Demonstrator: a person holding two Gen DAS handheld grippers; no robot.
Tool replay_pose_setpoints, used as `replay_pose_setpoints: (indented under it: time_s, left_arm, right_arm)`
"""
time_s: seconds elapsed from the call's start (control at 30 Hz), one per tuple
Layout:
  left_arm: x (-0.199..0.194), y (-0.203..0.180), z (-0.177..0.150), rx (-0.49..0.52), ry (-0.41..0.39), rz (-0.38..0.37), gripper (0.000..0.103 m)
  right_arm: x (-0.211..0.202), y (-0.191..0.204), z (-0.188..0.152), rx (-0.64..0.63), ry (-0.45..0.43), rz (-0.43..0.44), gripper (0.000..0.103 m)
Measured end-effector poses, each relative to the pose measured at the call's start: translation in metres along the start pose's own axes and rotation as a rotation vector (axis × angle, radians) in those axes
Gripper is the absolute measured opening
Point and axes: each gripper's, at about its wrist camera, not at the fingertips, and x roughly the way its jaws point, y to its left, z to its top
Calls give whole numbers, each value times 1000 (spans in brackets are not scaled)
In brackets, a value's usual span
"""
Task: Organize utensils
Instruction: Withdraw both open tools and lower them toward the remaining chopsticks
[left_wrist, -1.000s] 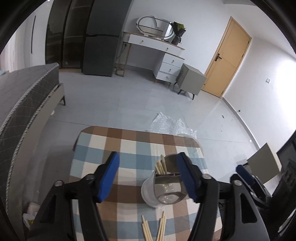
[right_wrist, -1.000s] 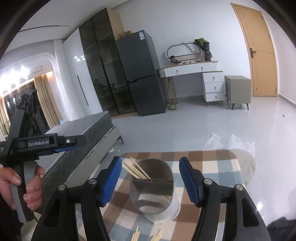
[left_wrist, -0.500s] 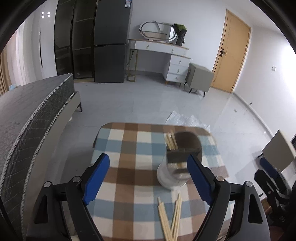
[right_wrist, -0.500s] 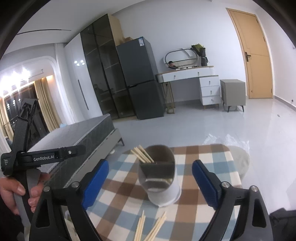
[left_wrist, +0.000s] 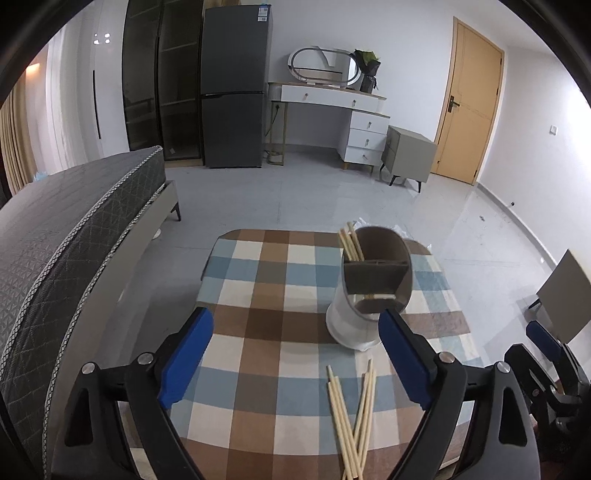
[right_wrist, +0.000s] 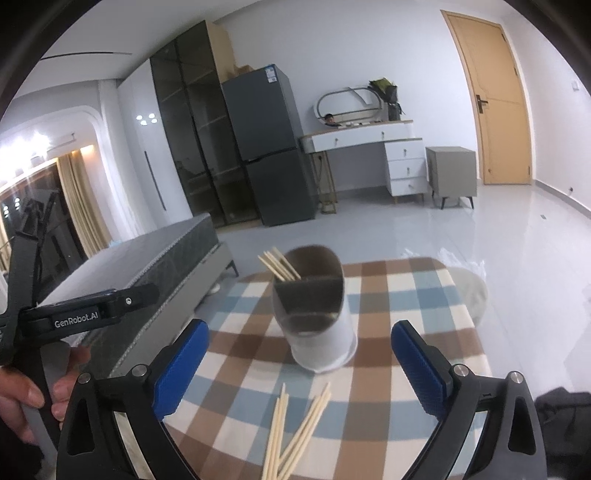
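- Blue-padded and spread wide, your left claw (left_wrist: 293, 354) is opening at this moment; nothing sits between its pads, which hang above the checked cloth of the surface (left_wrist: 258, 295) and touch nothing.
- Your left hand (right_wrist: 26, 395) shows at the left edge of the right wrist view, fingers wrapped round the grip of that tool, which angles down toward the surface.
- Loose chopsticks (left_wrist: 352, 410) lie in a crossed bundle on the cloth near the front edge, just inside the left claw's right finger and not in contact with it.
- Behind them the utensil holder (left_wrist: 373, 284) stands on the surface, a white-bodied cup with a dark divided inside; it leans in both views, though the lens may account for that.
- A few chopsticks in the holder (left_wrist: 351, 240) stick out of its far-left compartment.
- Your right claw (right_wrist: 301, 365) is also opening and stands very wide, with nothing gripped; the same loose bundle lies below and between its fingers, and the holder stands beyond them, apart from both pads.
- That right tool points down at a shallower angle, toward the holder.
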Motion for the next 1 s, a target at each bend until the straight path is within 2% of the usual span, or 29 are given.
replay_pose_setpoints:
  time_s: [0.1, 0.2, 0.47, 0.57, 0.7, 0.87, 1.0]
  left_arm:
    - [5, -4, -11, 24, 8, 30, 88]
    - [13, -4, -20, 20, 37, 27, 88]
    - [35, -9, -47, 5, 89, 49, 88]
    - [46, -11, -56, -1, 123, 32, 88]
    - [62, -11, -67, 3, 164, 27, 88]
    - [82, -2, -79, -6, 211, 46, 88]
    - [104, 6, -85, -57, 293, 63, 88]
  right_arm:
    - [5, -3, -12, 19, 30, -15, 100]
    - [13, -8, -27, 55, 63, -29, 100]
    - [39, -25, -54, 101, 203, -68, 100]
    - [53, -33, -65, 137, 275, -69, 98]
    - [67, -37, -75, 143, 328, -86, 96]
    - [88, -41, -88, 139, 417, -114, 88]
    - [104, -46, -98, 156, 485, -116, 77]
